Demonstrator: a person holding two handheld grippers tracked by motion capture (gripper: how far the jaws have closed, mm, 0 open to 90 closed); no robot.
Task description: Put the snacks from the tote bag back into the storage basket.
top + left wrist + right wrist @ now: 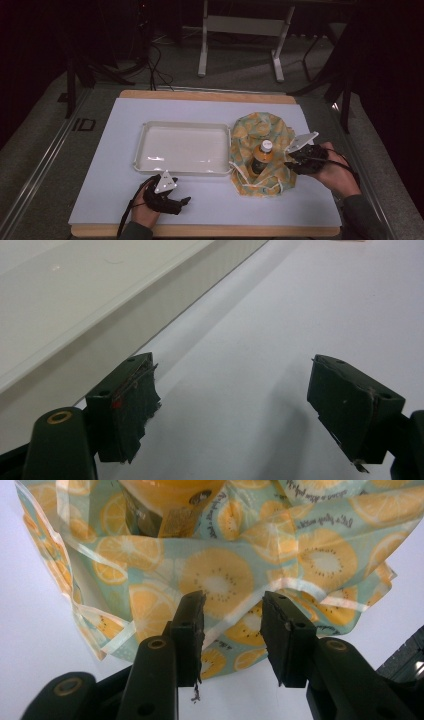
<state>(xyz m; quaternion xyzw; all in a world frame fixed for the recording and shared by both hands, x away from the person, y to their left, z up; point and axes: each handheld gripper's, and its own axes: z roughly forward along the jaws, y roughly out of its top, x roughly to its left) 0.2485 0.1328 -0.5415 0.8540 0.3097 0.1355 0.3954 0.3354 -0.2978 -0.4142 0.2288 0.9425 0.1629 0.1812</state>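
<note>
Fabric printed with citrus slices (pixel 220 575) lies bunched just ahead of the right gripper (pixel 232 630), whose jaws stand narrowly apart with a fold between them, pads not visibly pressing. Beyond, an orange bottle (pixel 262 156) stands upright inside the cloth.

Left gripper (pixel 232 405) rests wide open, holding nothing, beside the white tray (pixel 145 131).

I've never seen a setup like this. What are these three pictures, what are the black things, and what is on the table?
A person sits at a table and holds a two-jaw tool in each hand. The high view looks down from above. The other two pictures come from cameras that ride on the tools. The left hand-held gripper rests on the white mat beside an empty white tray, its jaws wide apart. The right hand-held gripper is at the edge of a fruit-print cloth bag, its jaws nearly closed with the cloth right between their tips; whether they pinch it I cannot tell. An orange drink bottle stands in the bag.
</note>
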